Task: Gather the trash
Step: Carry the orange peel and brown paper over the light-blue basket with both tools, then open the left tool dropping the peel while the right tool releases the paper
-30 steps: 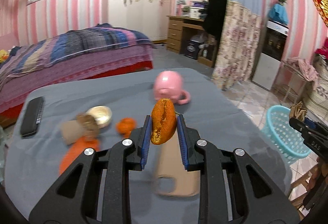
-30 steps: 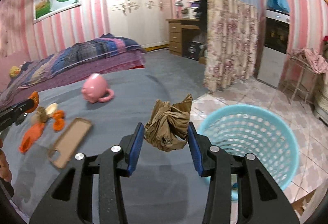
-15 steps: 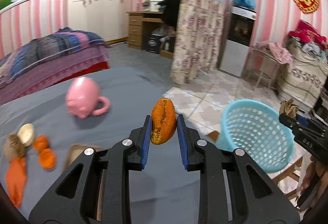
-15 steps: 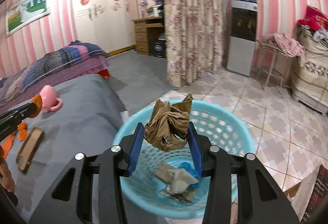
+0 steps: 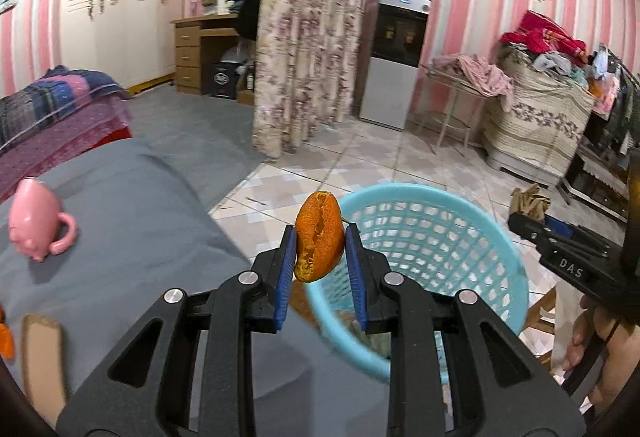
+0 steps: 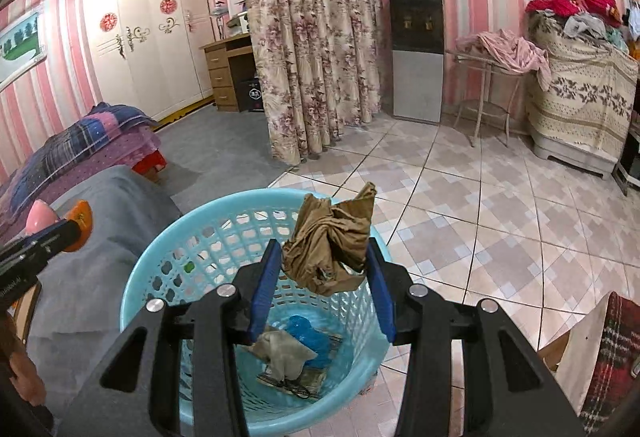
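The grey-covered table [image 5: 132, 237], which had filled both views a second earlier, had slid to the lower left of each frame, and the turquoise basket [image 6: 152, 277] had swung from the right edge into the centre. That put both loads at the drop point, so I judged release to be the step in hand.

The right gripper [image 6: 324, 261] was clamped on the crumpled brown paper [image 6: 330, 241], directly over the basket's mouth. The left gripper [image 5: 320, 249] was pinching the orange peel [image 5: 319, 235] at the basket's near left rim [image 5: 516, 273], not yet clearly over it.

At the bottom, earlier trash [image 6: 296, 349] lay in a heap; its pieces were hard to tell apart. A tan phone case [image 5: 42, 357] was cut off at lower left.
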A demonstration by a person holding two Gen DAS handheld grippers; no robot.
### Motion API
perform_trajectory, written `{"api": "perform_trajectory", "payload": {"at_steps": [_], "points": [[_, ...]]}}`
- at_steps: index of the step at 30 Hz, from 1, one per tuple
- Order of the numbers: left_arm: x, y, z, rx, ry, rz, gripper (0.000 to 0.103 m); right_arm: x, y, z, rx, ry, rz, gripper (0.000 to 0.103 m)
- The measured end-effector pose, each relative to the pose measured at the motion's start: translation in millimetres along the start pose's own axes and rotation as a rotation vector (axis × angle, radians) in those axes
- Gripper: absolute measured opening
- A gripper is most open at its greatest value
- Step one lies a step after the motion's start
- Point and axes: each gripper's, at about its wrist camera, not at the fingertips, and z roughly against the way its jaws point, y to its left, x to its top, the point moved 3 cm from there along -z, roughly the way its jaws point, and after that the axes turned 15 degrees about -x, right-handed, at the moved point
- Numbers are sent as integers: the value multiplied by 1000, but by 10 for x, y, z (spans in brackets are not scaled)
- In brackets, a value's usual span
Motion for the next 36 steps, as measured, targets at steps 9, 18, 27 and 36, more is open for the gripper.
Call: {"api": "perform_trajectory", "payload": {"at_steps": [9, 18, 27, 36], "points": [[-155, -237, -397, -23, 66, -56, 24, -27, 37, -126, 3, 27, 17, 43], [-132, -263, -540, 7, 88, -88, 40, -16, 21, -117, 7, 23, 5, 43], [14, 24, -218, 160, 19, -85, 83, -50, 89, -145, 13, 28, -2, 43], [49, 355, 312, 275, -71, -24, 96, -72, 358, -110, 33, 12, 31, 43]]}}
